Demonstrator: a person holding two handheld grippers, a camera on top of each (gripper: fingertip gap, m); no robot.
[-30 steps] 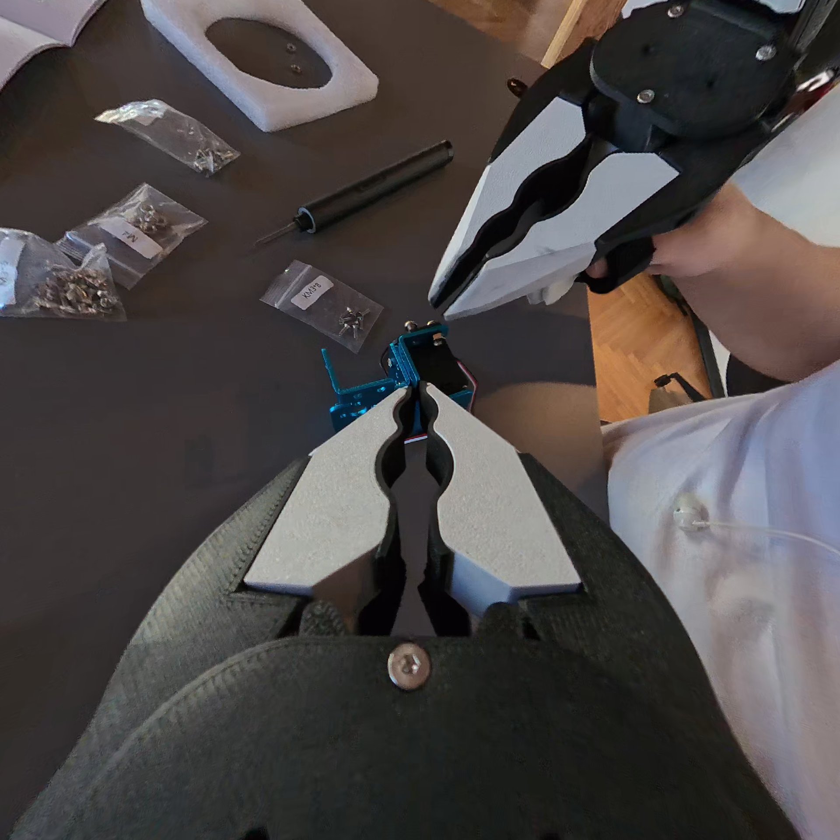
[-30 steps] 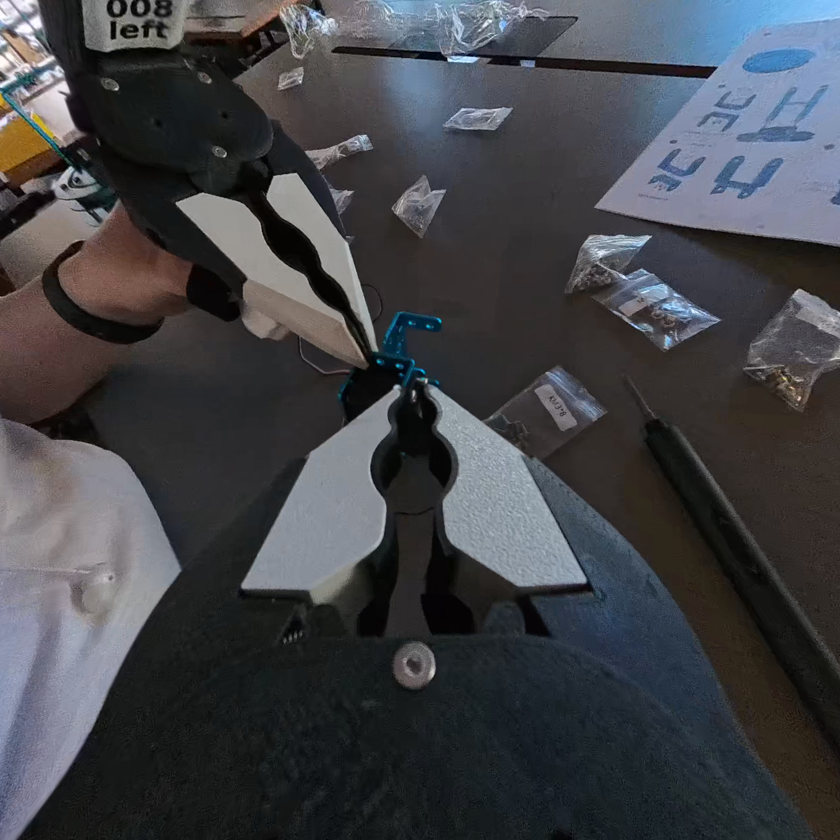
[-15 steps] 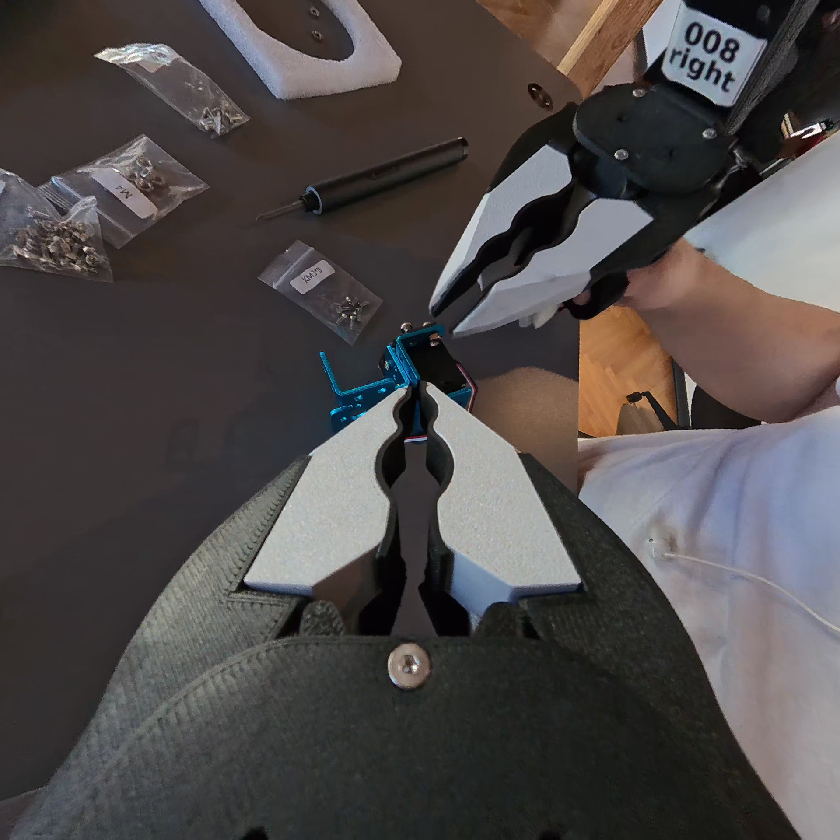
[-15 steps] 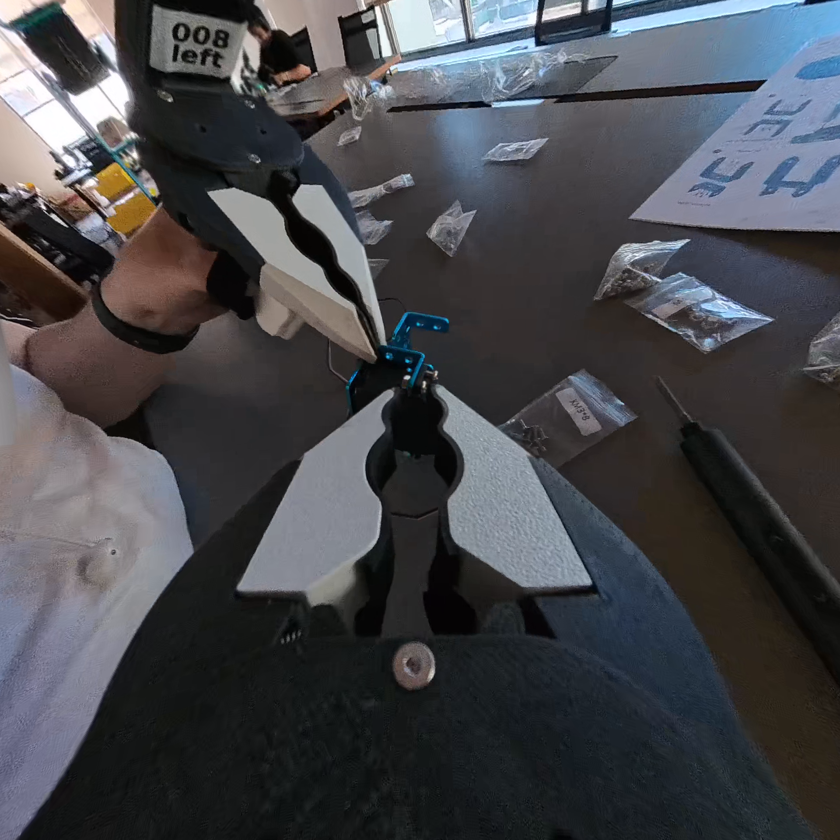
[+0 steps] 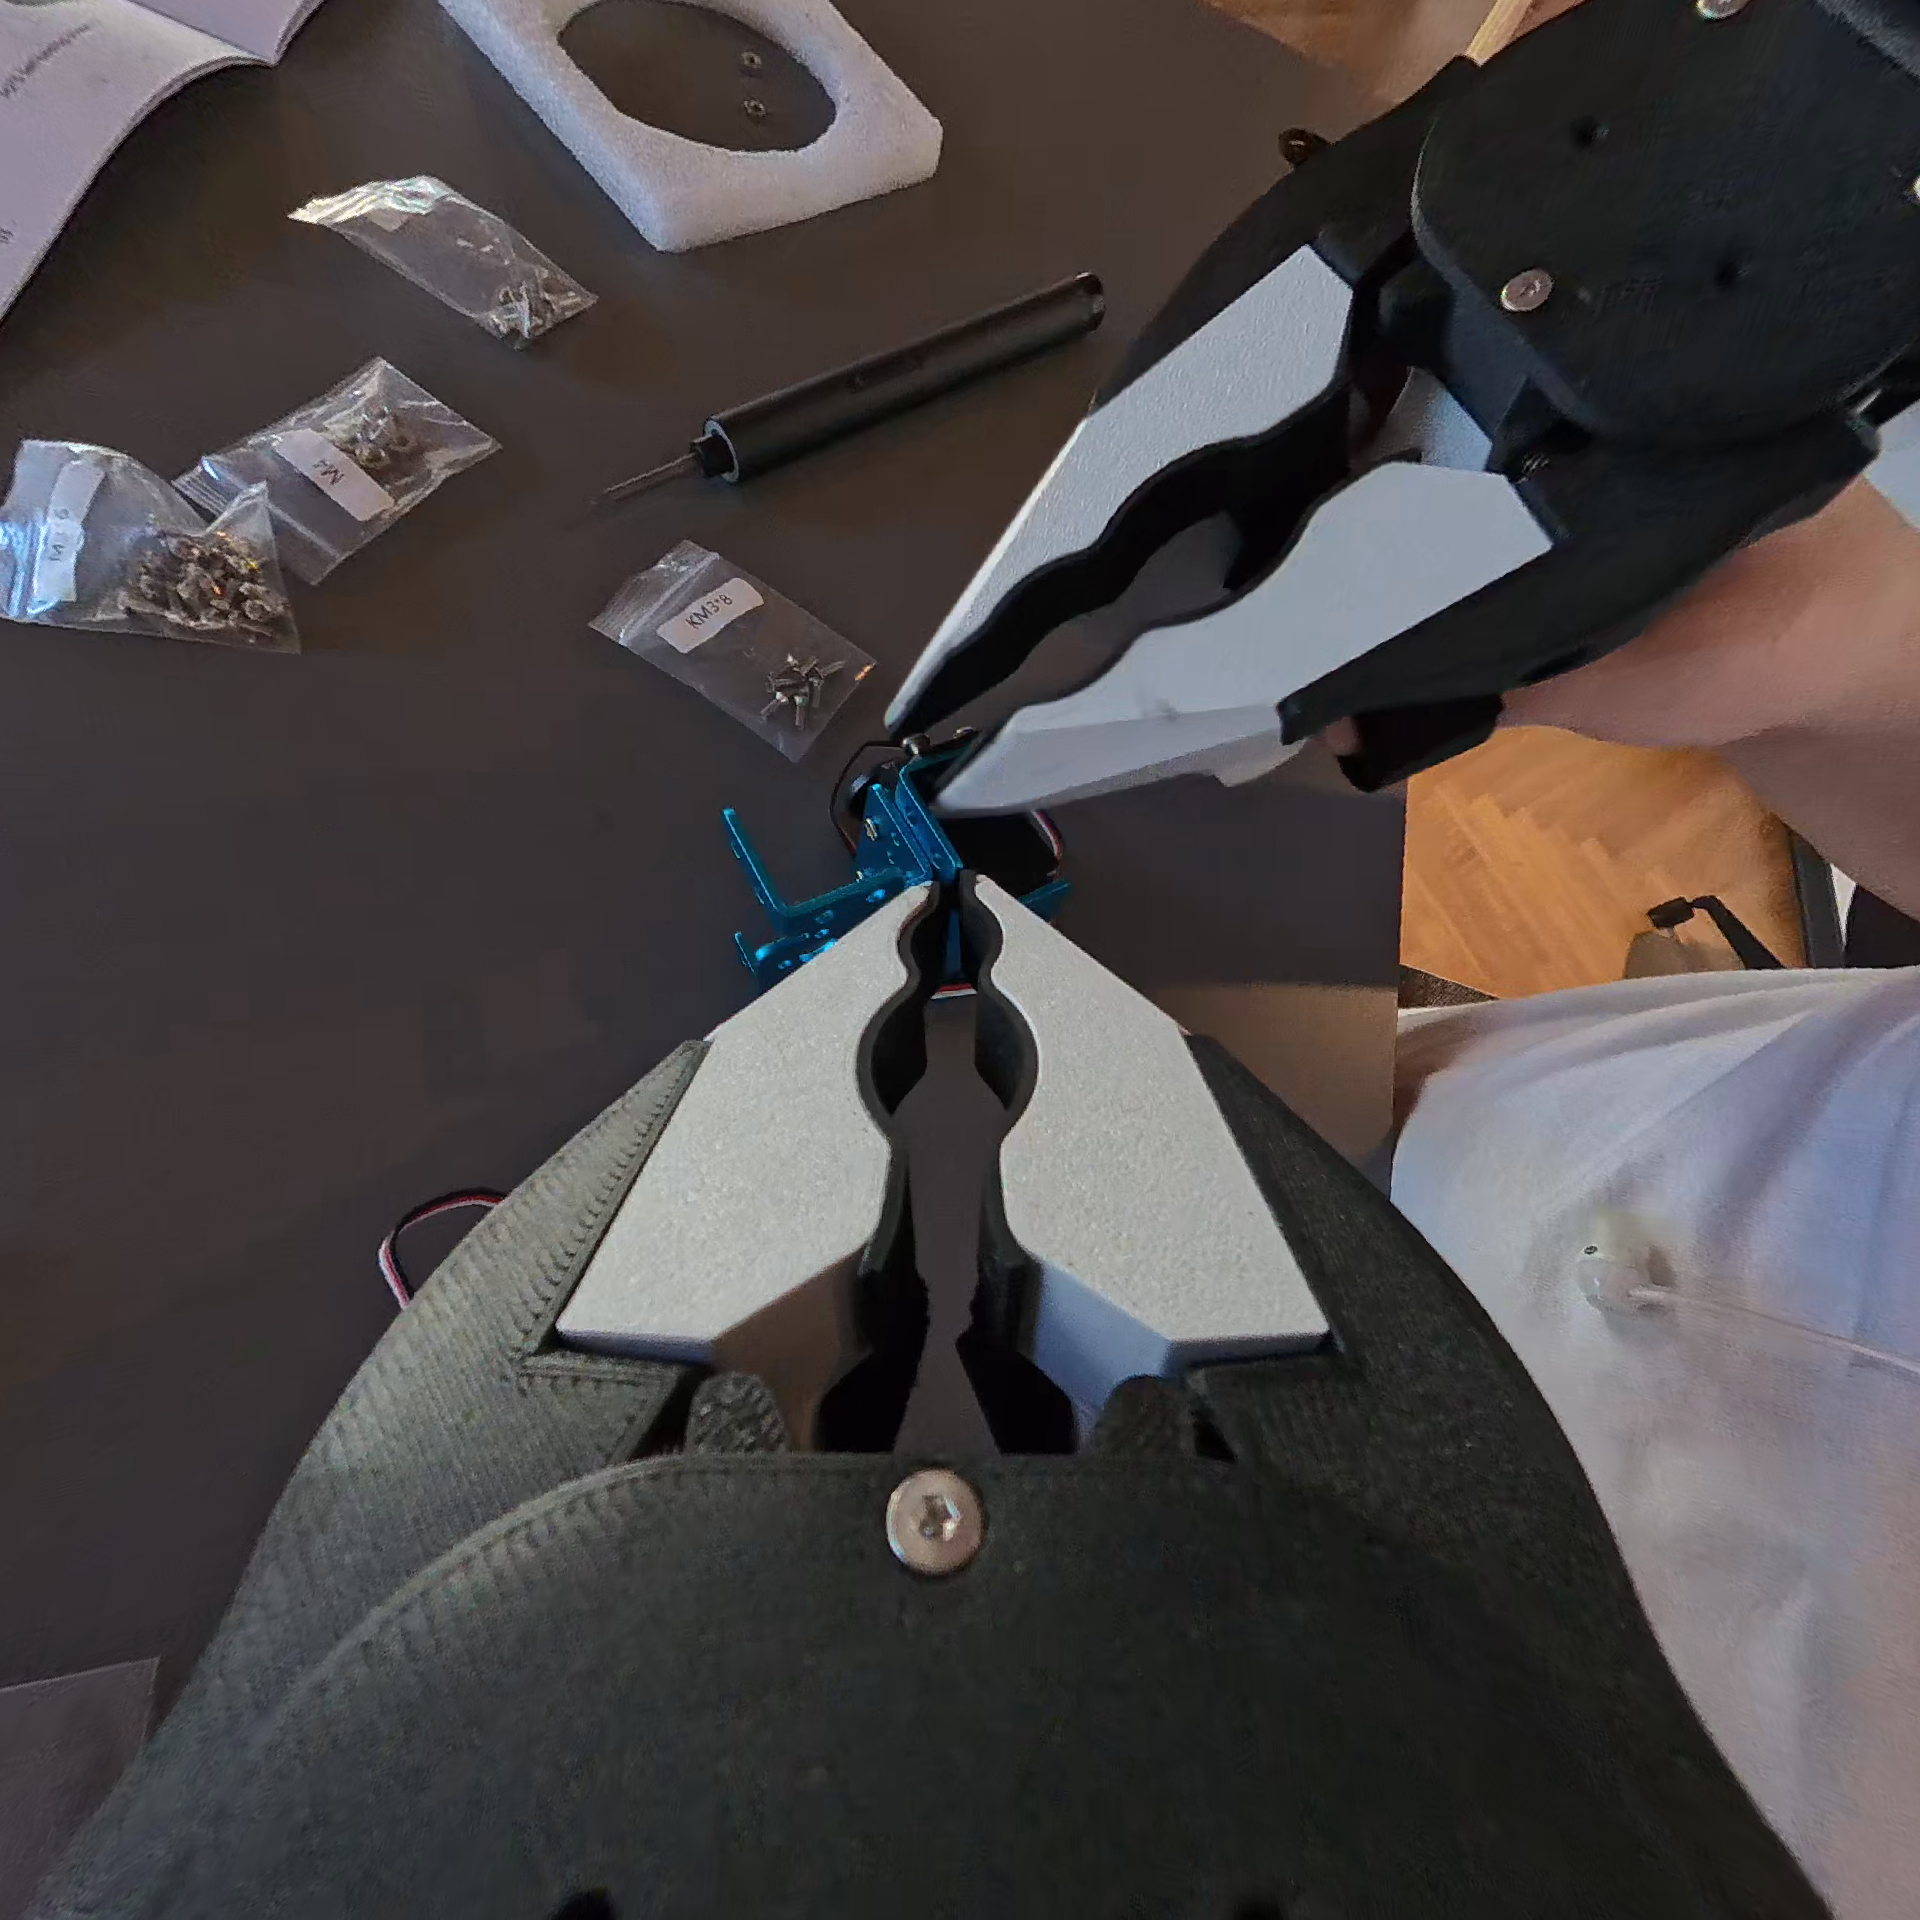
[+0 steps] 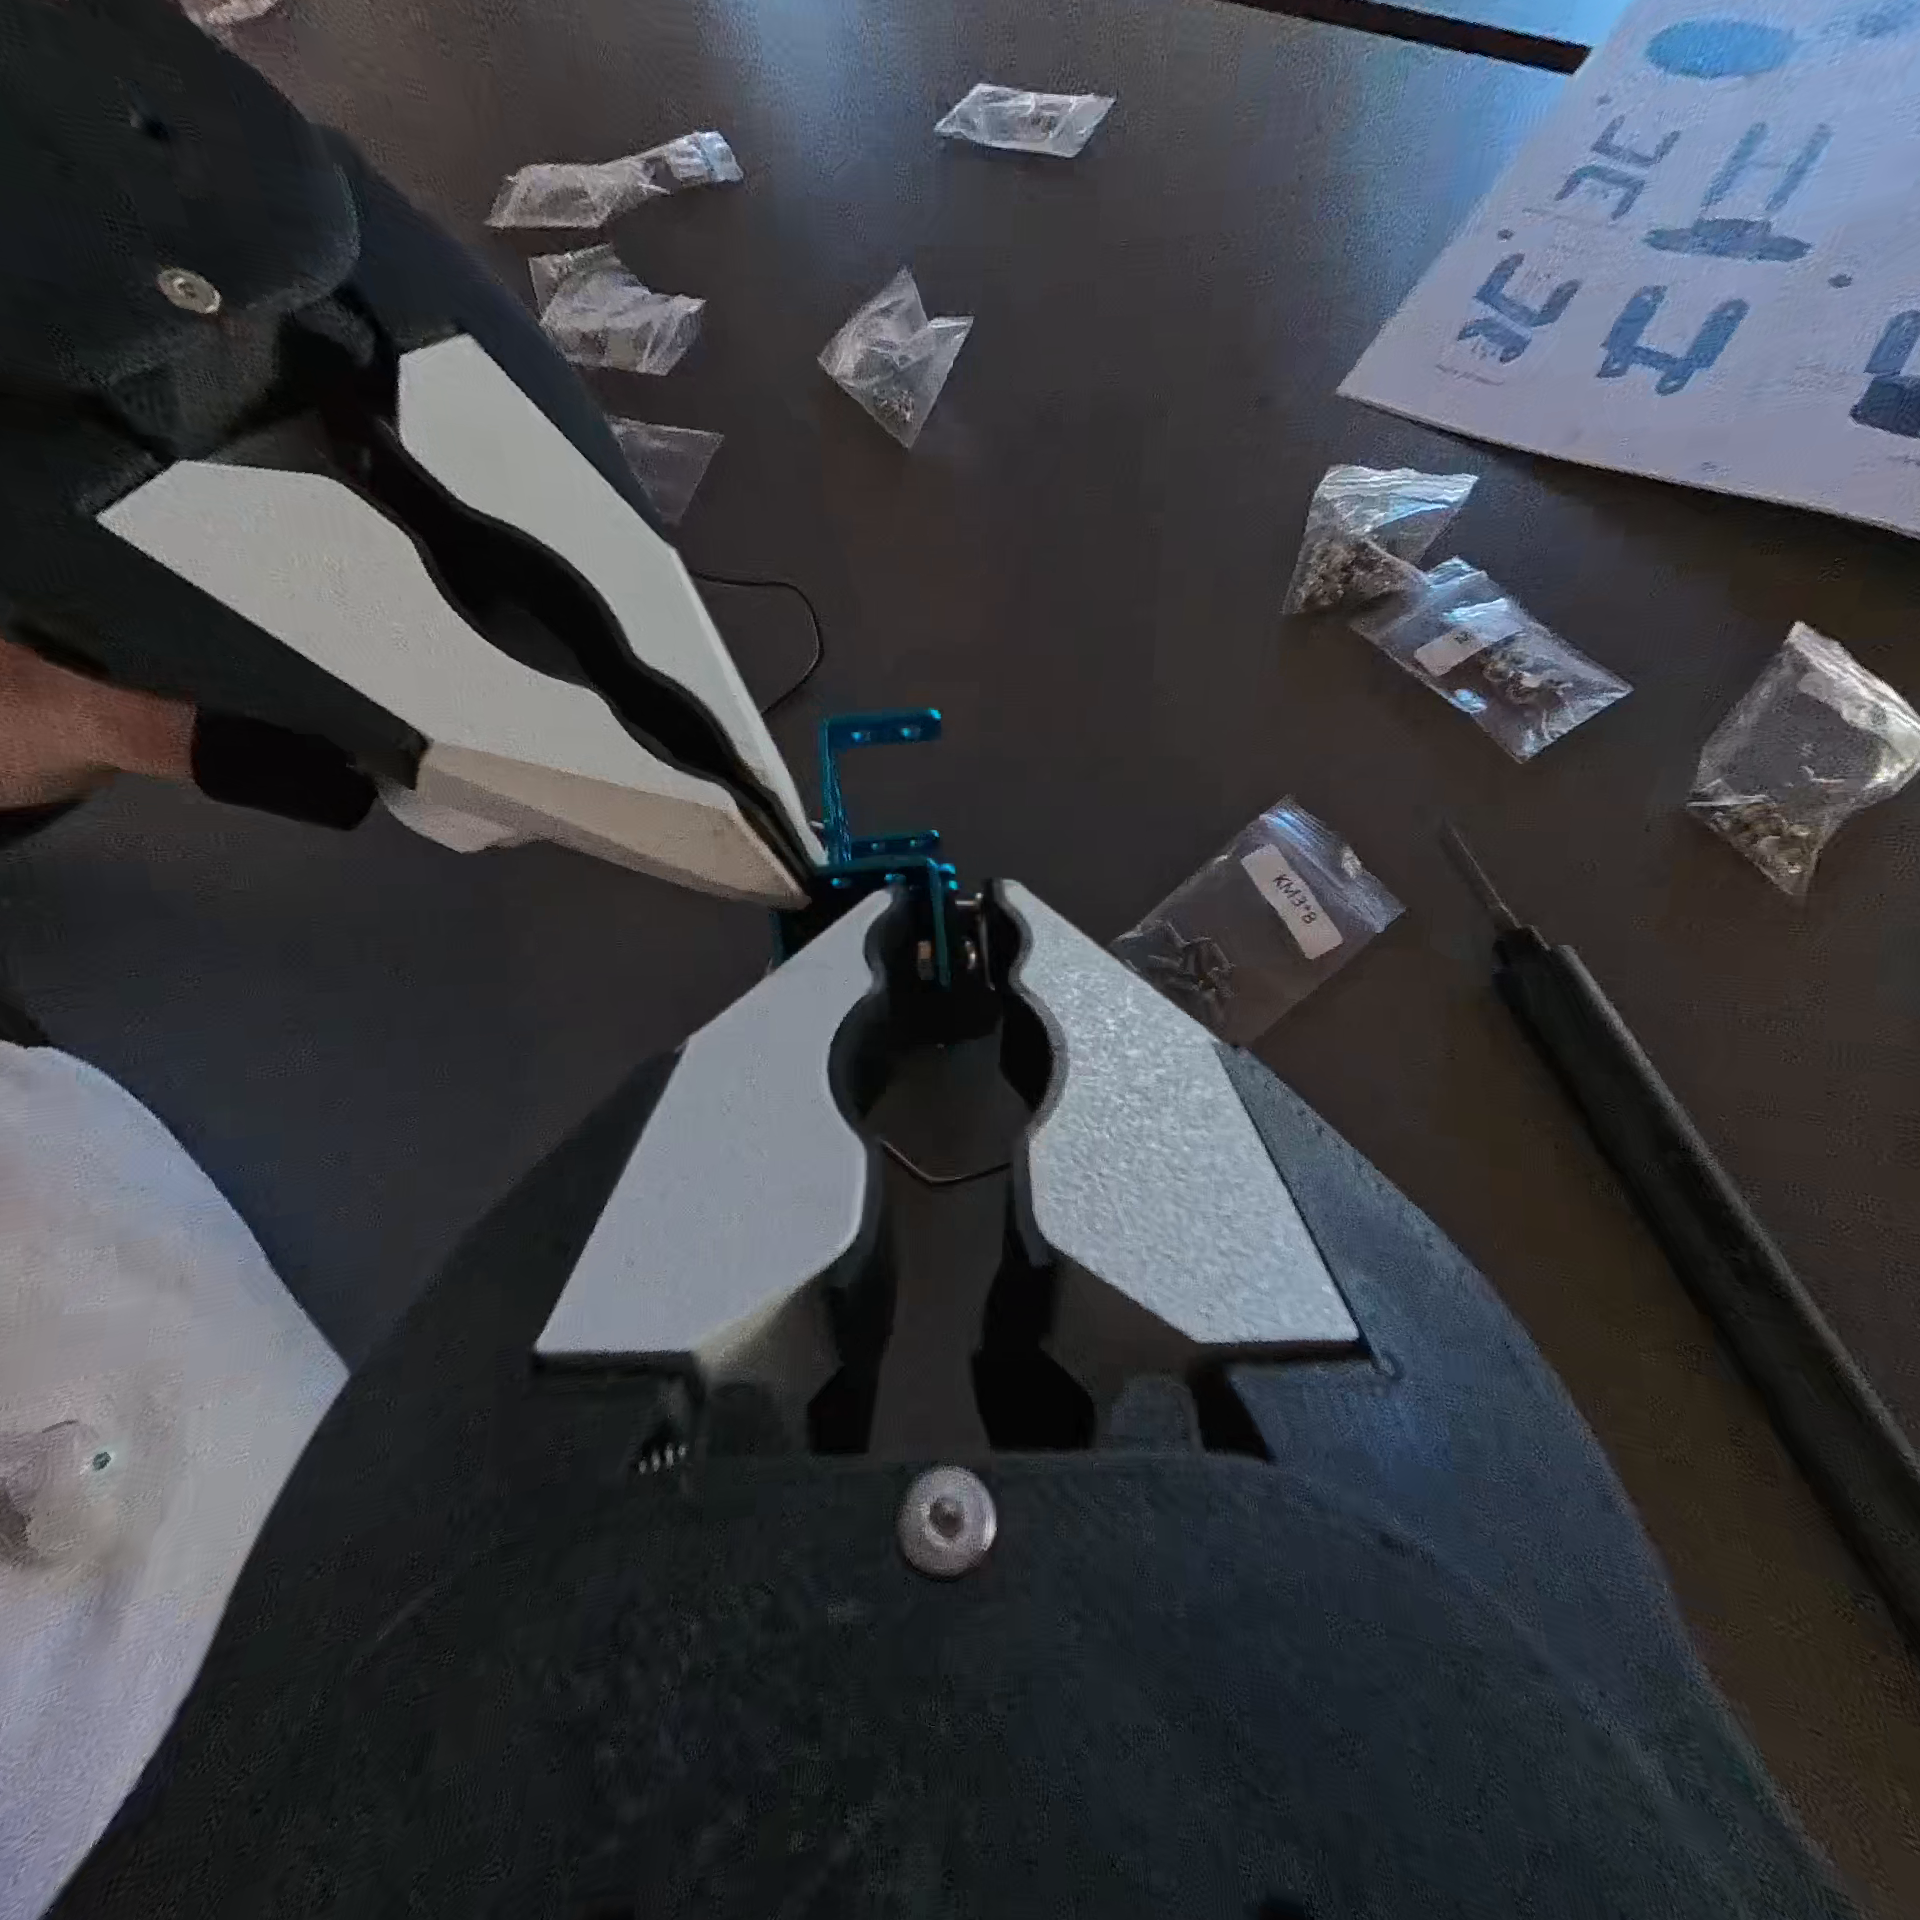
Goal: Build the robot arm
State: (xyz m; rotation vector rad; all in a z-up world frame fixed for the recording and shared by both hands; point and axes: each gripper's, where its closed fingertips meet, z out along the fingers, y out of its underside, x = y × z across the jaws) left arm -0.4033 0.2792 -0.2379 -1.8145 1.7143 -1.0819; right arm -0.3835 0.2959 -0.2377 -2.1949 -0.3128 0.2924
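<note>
A small assembly of blue metal brackets [image 5: 800, 914] with a black servo [image 5: 992, 844] is held just above the dark table [image 5: 312, 935]. My left gripper [image 5: 945, 894] is shut on its near end. My right gripper [image 5: 920, 756] comes in from the upper right, and its tips close over the assembly's far top corner. In the right wrist view my right gripper [image 6: 940, 896] has a blue plate with screws between its tips, which stand a little apart. The left gripper [image 6: 800, 883] grips the bracket [image 6: 873, 732] from the left. The servo's wire [image 5: 416, 1236] trails off to the left.
A black screwdriver [image 5: 894, 384] lies beyond, also seen in the right wrist view [image 6: 1662, 1122]. A labelled screw bag [image 5: 738, 644] lies close by, with more bags [image 5: 343, 457] farther left. A white foam frame [image 5: 883, 135] and a printed sheet [image 6: 1714, 260] lie at the back. The table edge [image 5: 1397, 935] and a person's white shirt [image 5: 1662, 1247] are on the right. Both grippers' tips are close together, under 4 cm apart.
My right gripper has come down from above the assembly onto its top corner, with its tips now around the blue plate. My left gripper has kept its hold.
</note>
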